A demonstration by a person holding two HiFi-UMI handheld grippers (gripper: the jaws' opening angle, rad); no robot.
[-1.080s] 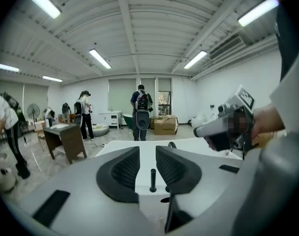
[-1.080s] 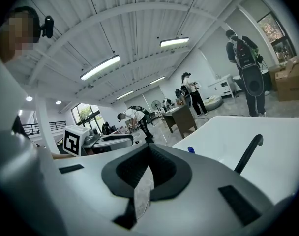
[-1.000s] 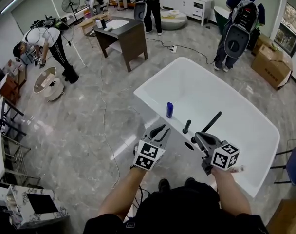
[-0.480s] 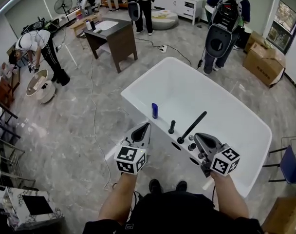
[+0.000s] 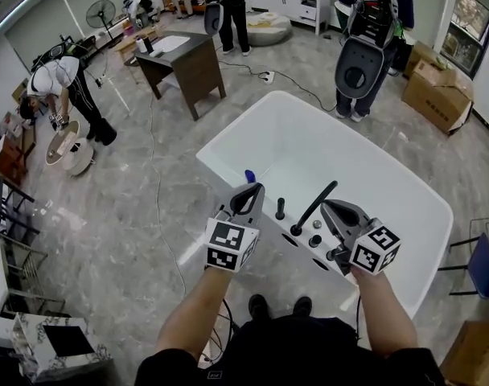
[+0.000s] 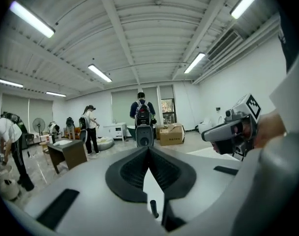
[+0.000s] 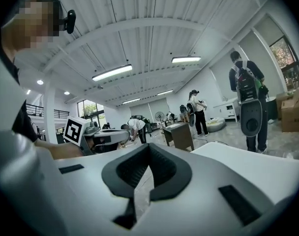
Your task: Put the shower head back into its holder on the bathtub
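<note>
We hold both forearms extended forward, grippers side by side and near level. Left gripper (image 5: 249, 190): jaws pressed together, nothing between them. Right gripper (image 5: 330, 206): jaws likewise met at the tips, empty. Marker cubes face upward.

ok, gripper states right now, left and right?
Left gripper: jaws closed, nothing between them.
Right gripper: jaws closed, nothing between them.

Grey marble-pattern floor (image 5: 124, 207); dark wooden desk (image 5: 198, 64); standing fan (image 5: 77, 12); white low cabinet (image 5: 307, 5); cardboard boxes (image 5: 439, 91); window (image 5: 470, 24); ribbed white ceiling (image 6: 139, 28), strip lights (image 6: 32, 19).
</note>
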